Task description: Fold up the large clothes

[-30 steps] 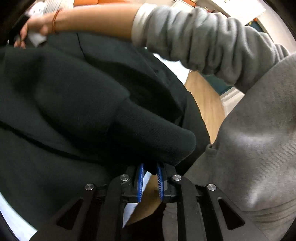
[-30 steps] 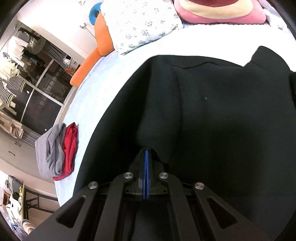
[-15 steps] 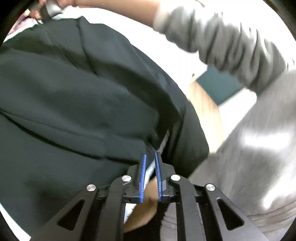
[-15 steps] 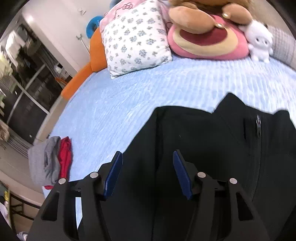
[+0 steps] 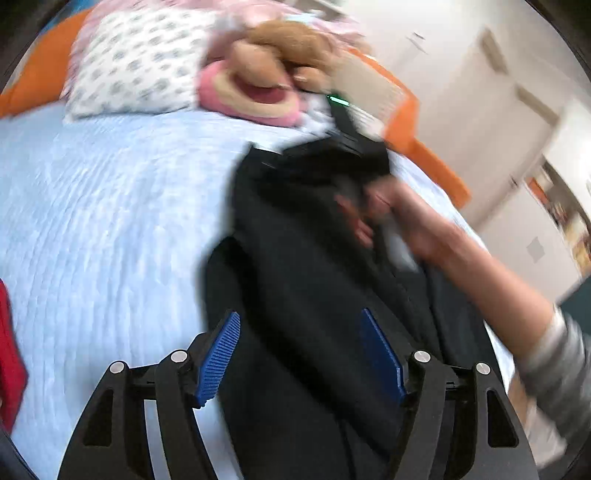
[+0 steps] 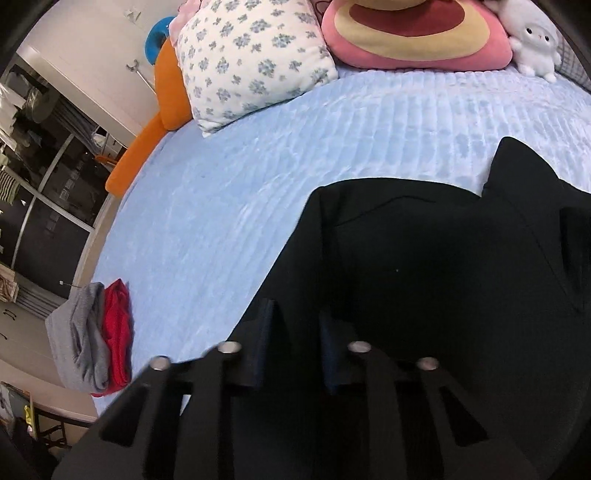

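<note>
**Black jacket spread on the blue bed, one gripper opening, the other closing**

A black garment (image 6: 443, 295), a jacket by its collar and seams, lies on a light blue quilted bedspread (image 6: 240, 206). Its collar end points toward the pillows and its body runs down under both grippers. In the right wrist view its left edge falls in a straight folded line across the bedspread.

The left gripper (image 5: 301, 354) hangs above the lower part of the jacket with its blue ribbed pads (image 5: 218, 362) set wide apart. Its jaws are opening; the black cloth lies below and between them, and neither pad presses on it. The left pad sits over the edge where the jacket meets the bedspread.

The right gripper (image 6: 295, 343) is over the jacket's left edge. Its jaws are closing, with a narrow gap showing between the blurred fingers. The cloth behind that gap is black on black, so I cannot tell whether a fold is caught there. In the left wrist view, the person's right hand (image 5: 402, 218) holds this tool near the jacket's collar end, the forearm bare up to a grey striped sleeve (image 5: 561, 362). That view is smeared by motion.

At the head of the bed stand a white pillow with blue flowers (image 6: 251, 59), a pink round plush cushion (image 6: 413, 33) and a small white plush toy (image 6: 535, 40). An orange bolster (image 6: 147, 147) runs along the bed's left side. Near the bed's lower left corner, well apart from the jacket, lie a folded grey garment (image 6: 75, 339) and a folded red garment (image 6: 118, 332), side by side and touching.
</note>
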`<move>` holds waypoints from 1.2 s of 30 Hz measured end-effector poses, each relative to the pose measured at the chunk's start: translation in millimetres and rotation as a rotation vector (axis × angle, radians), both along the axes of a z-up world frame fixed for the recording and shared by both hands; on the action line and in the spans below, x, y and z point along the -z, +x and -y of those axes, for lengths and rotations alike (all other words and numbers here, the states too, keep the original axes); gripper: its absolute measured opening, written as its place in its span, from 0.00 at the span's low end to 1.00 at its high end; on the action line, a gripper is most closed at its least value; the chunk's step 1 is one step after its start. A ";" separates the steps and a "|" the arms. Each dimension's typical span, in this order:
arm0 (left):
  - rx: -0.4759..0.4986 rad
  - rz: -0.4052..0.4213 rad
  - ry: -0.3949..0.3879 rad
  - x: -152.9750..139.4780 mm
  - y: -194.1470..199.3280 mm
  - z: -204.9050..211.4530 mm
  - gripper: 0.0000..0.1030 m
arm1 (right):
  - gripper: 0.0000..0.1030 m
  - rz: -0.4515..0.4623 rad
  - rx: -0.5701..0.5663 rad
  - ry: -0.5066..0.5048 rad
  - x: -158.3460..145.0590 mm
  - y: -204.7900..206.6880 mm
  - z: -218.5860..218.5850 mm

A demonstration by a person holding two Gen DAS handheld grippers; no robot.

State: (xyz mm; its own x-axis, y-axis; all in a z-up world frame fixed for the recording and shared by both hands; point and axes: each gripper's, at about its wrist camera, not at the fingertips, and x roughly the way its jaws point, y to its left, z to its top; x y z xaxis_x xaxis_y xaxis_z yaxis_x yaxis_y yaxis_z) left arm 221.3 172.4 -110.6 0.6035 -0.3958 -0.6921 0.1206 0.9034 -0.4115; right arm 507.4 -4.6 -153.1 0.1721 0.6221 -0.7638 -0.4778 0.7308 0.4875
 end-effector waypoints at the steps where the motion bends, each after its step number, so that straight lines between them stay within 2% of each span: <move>1: -0.017 -0.006 -0.020 -2.6 14.7 -4.5 0.69 | 0.08 0.006 0.003 0.006 -2.0 -0.8 1.8; 2: -0.044 -0.019 -0.033 0.3 28.5 -10.4 0.69 | 0.06 0.016 0.002 0.009 -4.8 -1.8 3.9; 5: -0.069 -0.117 -0.199 22.8 67.8 -28.1 0.69 | 0.06 0.042 -0.007 0.013 -13.1 -3.8 10.0; 7: -0.071 -0.149 -0.280 35.1 75.3 -26.4 0.69 | 0.06 0.062 -0.010 0.019 -21.1 -5.5 17.7; 11: -0.097 -0.132 -0.288 47.8 86.7 -21.2 0.69 | 0.06 0.079 -0.008 0.015 -30.6 -4.3 36.4; 14: -0.160 -0.134 -0.337 63.2 100.3 -31.7 0.68 | 0.06 0.079 -0.013 0.013 -29.6 -6.6 48.2; 17: -0.206 -0.123 -0.371 67.8 106.0 -42.2 0.54 | 0.06 0.080 -0.001 -0.003 -20.3 -7.1 54.9; 21: -0.253 -0.156 -0.361 87.9 109.1 -48.0 0.26 | 0.06 0.033 0.032 0.006 4.8 -3.9 57.9; 23: -0.264 -0.166 -0.383 98.0 109.8 -51.3 0.24 | 0.07 0.024 0.038 -0.004 15.1 -4.3 53.9; 25: -0.253 -0.167 -0.386 98.7 110.3 -52.7 0.23 | 0.10 0.036 0.049 -0.023 21.1 -7.3 49.5; 27: -0.243 -0.173 -0.389 95.4 108.7 -54.4 0.26 | 0.22 0.031 0.046 -0.018 16.0 -12.3 50.4; 29: -0.237 -0.175 -0.402 89.8 102.8 -58.3 0.36 | 0.55 0.041 0.027 -0.032 4.3 -23.9 55.7; 30: -0.238 -0.166 -0.392 85.8 97.7 -59.8 0.43 | 0.58 0.061 0.011 -0.046 -2.3 -32.1 58.8; 33: -0.215 -0.145 -0.370 75.9 81.9 -58.5 0.55 | 0.58 0.112 -0.098 -0.095 -26.4 -86.1 82.2; 36: -0.195 -0.145 -0.381 71.0 66.6 -53.9 0.60 | 0.58 0.092 -0.188 -0.105 -37.5 -154.3 115.2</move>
